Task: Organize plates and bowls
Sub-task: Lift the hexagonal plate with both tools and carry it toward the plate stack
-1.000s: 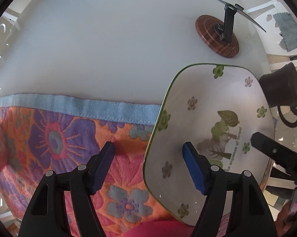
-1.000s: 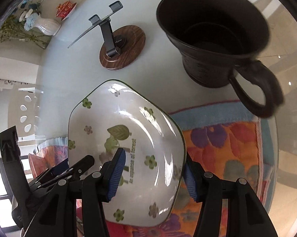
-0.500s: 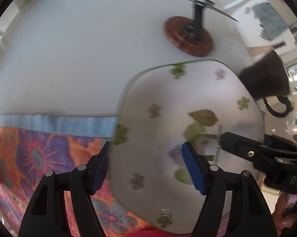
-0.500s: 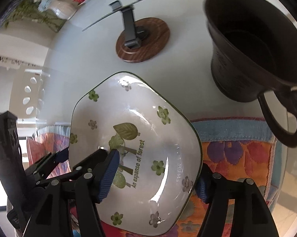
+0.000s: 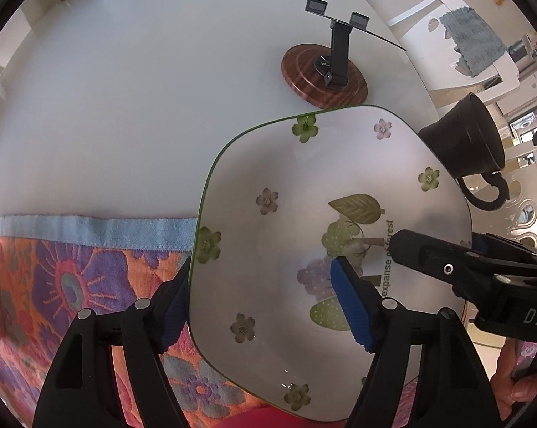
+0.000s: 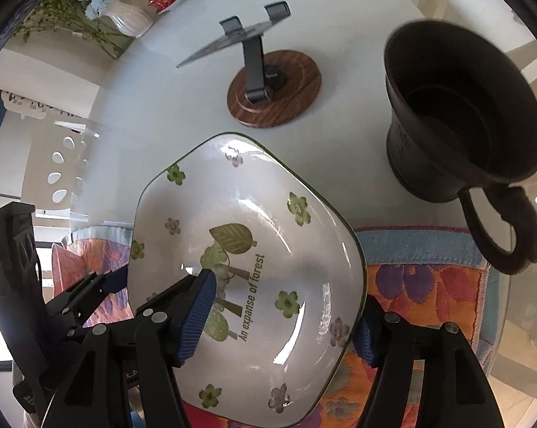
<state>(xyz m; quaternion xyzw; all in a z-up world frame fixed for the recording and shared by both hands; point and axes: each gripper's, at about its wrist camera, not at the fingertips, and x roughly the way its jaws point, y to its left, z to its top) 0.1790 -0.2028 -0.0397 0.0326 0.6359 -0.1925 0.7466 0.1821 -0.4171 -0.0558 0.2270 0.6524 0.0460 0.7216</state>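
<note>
The left tool [image 5: 268,303] and right tool [image 6: 282,317] each straddle opposite rims of the white square ceramic bowl with green flowers [image 6: 247,271]. Both stand partly open, and the right jaws have just widened. Whether the pads press is unclear. The bowl sits over the floral cloth [image 6: 425,285], seemingly for cushioning, near the dark mug [image 6: 461,135].

Bright daylight, sharp frames, glare streaks on the glossy bowl [image 6: 247,249], and strong fisheye bending at the edges.
</note>
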